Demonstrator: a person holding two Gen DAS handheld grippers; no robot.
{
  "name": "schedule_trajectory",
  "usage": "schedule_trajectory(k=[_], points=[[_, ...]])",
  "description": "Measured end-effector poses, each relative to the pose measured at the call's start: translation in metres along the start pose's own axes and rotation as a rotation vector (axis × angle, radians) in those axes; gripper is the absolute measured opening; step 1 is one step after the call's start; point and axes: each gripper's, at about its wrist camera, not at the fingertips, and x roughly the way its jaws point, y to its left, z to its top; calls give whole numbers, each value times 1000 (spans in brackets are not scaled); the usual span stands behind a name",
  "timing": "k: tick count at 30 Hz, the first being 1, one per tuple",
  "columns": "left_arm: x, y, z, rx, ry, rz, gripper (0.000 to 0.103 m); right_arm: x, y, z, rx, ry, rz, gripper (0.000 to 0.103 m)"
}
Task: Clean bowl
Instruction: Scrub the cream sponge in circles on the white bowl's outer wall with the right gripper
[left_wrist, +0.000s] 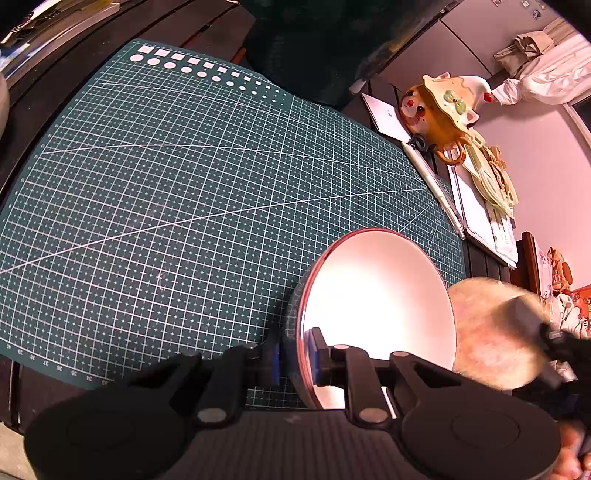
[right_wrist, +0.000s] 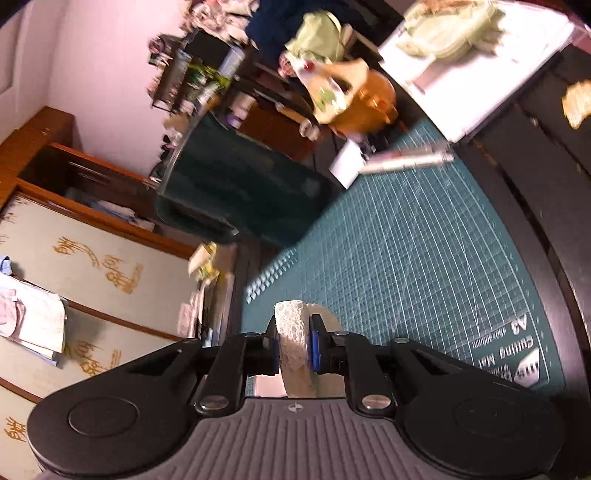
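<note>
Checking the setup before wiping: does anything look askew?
The bowl stands tilted on edge over the cutting mat, the left gripper pinching its rim. Nothing looks spilled or damaged.

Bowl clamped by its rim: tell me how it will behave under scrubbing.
The bowl looks rigid and glazed, so probably slippery. The left gripper pinches only its rim, so pushing with the sponge may pivot it. Likely breakable if dropped on the mat.

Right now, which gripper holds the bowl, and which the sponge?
The left gripper pinches the bowl by its rim, tilted over the mat. The right gripper clamps the sponge.
</note>
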Motion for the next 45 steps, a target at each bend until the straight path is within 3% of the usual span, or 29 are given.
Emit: schedule_trajectory(k=[3,8,13,18,23,28,32,36,45], points=[[-1,0,-1,-1,-2,1,16,14,-9,-5,33,56,-50,16],[-1,0,-1,1,-1,1,16,-7,2,3,-3,-19,25,16],[-2,2,-3,-2,-3,-1,16,9,-9,-3,40,48,-30,16],[-3,2,-4,-2,-3,-3,16,-10,2,3,8,-28,39,16],[-4,4,-6,-11,-5,-9,16,11,-5,-5,11,48,-53,16],[-5,4,-7,-10,-5,-9,16,-9,6,2,-18,-25,30,16],[-5,4,-9,-19,-5,-15,16,8,-4,-5,4,34,-44,16],[-6,3,-9,-12,-6,-10,16,-9,9,1,-31,-20,15,16],[-7,1,-10,-6,-7,-7,16,-4,5,0,-23,-4,-12,16]])
